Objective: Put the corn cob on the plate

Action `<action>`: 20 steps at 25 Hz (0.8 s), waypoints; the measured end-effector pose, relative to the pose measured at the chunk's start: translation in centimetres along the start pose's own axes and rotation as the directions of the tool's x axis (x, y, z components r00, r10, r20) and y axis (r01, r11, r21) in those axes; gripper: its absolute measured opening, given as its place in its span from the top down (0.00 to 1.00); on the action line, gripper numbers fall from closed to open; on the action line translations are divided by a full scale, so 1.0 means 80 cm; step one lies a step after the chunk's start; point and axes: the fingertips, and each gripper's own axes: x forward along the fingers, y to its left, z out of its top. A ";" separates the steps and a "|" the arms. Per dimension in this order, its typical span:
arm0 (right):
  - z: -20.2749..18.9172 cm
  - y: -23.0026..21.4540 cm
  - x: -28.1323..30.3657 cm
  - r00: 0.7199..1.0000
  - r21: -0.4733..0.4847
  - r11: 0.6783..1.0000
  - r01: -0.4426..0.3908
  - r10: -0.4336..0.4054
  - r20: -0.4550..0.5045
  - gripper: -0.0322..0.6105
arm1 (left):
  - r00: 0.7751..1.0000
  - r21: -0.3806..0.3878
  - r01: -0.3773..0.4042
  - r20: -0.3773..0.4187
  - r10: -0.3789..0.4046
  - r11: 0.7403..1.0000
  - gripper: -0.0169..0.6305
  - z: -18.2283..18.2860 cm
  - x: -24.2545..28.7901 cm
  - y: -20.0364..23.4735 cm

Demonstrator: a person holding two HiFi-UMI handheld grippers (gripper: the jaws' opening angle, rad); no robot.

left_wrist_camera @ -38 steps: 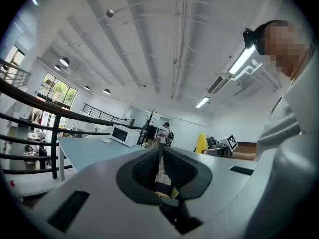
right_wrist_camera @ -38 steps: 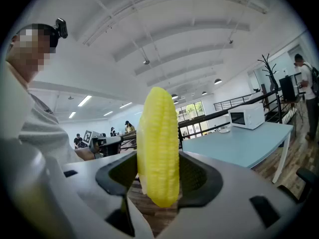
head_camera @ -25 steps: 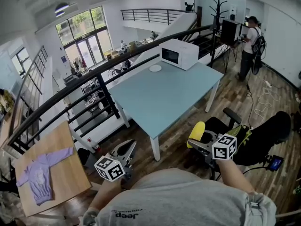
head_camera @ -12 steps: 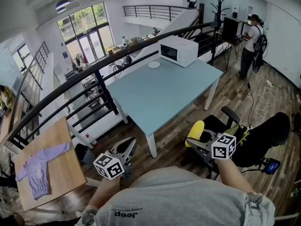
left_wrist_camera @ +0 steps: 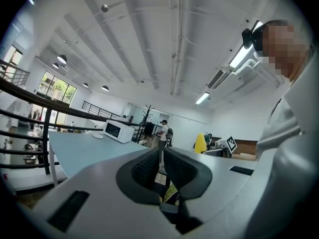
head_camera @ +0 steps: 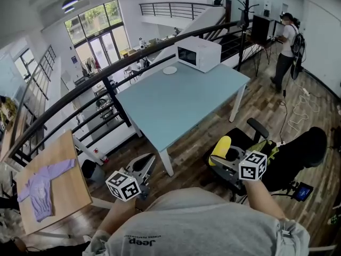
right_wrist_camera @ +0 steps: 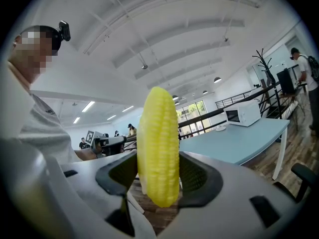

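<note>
Holding: your right gripper (right_wrist_camera: pixel 158 169) has its jaws spread wide and clamped on the corn cob (right_wrist_camera: pixel 158 143). The cob stands upright between the pads, sticking out above and below them.
Left gripper (left_wrist_camera: pixel 162 156): jaws drawn together to a bare slit, nothing in them.
Cob's place: at your right, over the wood floor (head_camera: pixel 197 143), short of the table (head_camera: pixel 176 103).
Plate (head_camera: pixel 170 70): at the table's far end, near the microwave (head_camera: pixel 198 53), well apart from the cob.
In the way: the tabletop between you and the plate is bare. A black office chair (head_camera: pixel 285 159) sits just beside your right gripper.
Around: a dark railing (head_camera: pixel 106 81) runs behind the table. A wooden table (head_camera: pixel 69 153) at your left carries a purple garment (head_camera: pixel 40 188). A person (head_camera: pixel 287 36) stands far right.
Materials: the cob is yellow with rows of kernels. The pads are dark and ribbed, set in smooth grey gripper shells. The tabletop is matt pale blue on white legs. The plate is small, round and white.
Change: the cob is still in the right jaws. The table and plate have shifted a little left in the head view since a second ago, and both grippers keep their places in it.
</note>
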 end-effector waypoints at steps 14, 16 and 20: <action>0.001 -0.038 0.019 1.000 0.022 0.999 0.025 -0.025 0.004 0.55 | 0.999 -0.008 0.038 -0.022 -0.038 0.999 0.91 -0.001 0.039 0.027; 0.005 -0.042 0.032 0.999 0.020 0.999 0.044 -0.044 0.003 0.55 | 0.998 -0.012 0.058 -0.023 -0.058 0.998 0.91 0.001 0.043 0.044; 0.021 -0.051 0.070 0.995 0.014 0.995 0.095 -0.095 0.005 0.55 | 0.994 -0.022 0.103 -0.024 -0.104 0.994 0.91 0.015 0.052 0.092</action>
